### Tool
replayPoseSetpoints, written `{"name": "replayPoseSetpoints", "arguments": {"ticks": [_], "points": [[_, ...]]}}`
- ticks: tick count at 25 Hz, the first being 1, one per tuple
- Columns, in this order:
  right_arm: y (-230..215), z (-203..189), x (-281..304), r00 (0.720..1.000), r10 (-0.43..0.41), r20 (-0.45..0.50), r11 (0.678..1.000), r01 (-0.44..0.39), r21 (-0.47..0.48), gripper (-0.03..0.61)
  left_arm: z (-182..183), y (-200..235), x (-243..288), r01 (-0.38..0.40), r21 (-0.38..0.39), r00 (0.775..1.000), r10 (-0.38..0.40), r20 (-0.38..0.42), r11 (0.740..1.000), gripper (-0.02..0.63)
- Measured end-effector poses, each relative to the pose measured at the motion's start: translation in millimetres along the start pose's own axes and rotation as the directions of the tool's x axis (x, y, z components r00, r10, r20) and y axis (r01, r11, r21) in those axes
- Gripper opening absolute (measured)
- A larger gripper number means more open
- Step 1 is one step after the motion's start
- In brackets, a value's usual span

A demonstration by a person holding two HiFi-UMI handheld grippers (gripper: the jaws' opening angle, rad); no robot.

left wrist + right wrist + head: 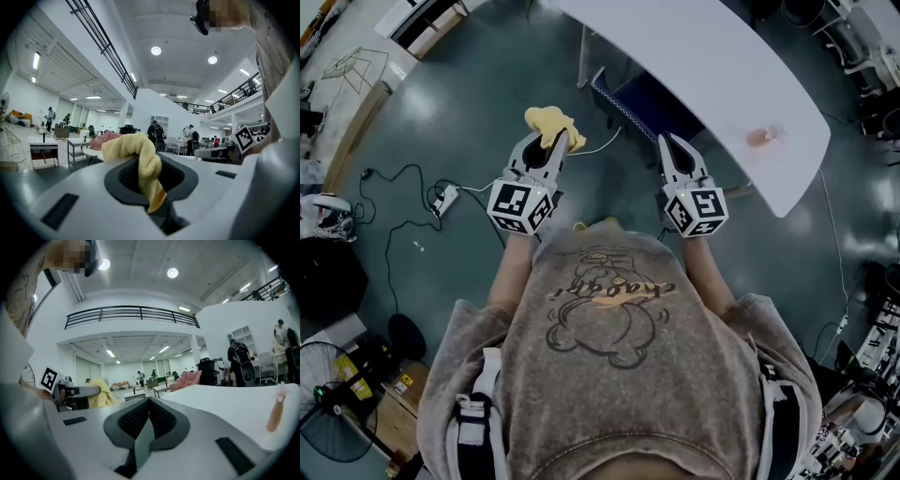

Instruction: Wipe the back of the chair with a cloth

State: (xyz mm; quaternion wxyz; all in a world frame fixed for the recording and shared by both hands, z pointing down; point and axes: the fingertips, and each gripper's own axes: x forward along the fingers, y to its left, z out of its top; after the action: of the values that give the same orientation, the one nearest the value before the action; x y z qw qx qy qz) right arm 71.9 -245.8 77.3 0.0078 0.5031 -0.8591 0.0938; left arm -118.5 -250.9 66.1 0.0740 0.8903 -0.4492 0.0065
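Now | left hand-held gripper (549, 142) clamps yellow cloth (547, 121) | right hand-held gripper (668, 142) closed, empty

Cloth (547, 120) in left tool (548, 142), right tool (668, 142) beside it, chair (636, 98) ahead under table (722, 56)

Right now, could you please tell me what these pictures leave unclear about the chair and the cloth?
The chair: in the head view it is mostly hidden beneath the white table; only a dark blue part shows.
The cloth: in the left gripper view its lower end is hidden inside the left gripper.
The pink item on the table: too small and blurred to identify.
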Motion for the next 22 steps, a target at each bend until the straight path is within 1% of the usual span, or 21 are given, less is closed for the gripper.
{"name": "replayPoseSetpoints", "arguments": {"ticks": [6, 17, 22], "points": [[-2.3, 3.4, -0.1, 1.0, -0.016, -0.008, 1.0, 0.016, -0.005, 0.025, 1.7, -4.8, -2.1, -0.003, -0.015, 1.0, 0.003, -0.006, 1.0, 0.063], [2.7, 1.1, 4.4, 1.0, -0.005, 0.001, 1.0, 0.005, 0.006, 0.025, -2.6, -5.4, -2.6, -0.013, -0.035, 1.0, 0.013, -0.008, 0.999, 0.063], [4.6, 5.1, 3.7, 1.0, -0.004, 0.002, 1.0, 0.004, 0.004, 0.025, 1.8, -2.2, -6.6, -0.035, -0.039, 0.999, 0.035, 0.0, 0.999, 0.063]]}}
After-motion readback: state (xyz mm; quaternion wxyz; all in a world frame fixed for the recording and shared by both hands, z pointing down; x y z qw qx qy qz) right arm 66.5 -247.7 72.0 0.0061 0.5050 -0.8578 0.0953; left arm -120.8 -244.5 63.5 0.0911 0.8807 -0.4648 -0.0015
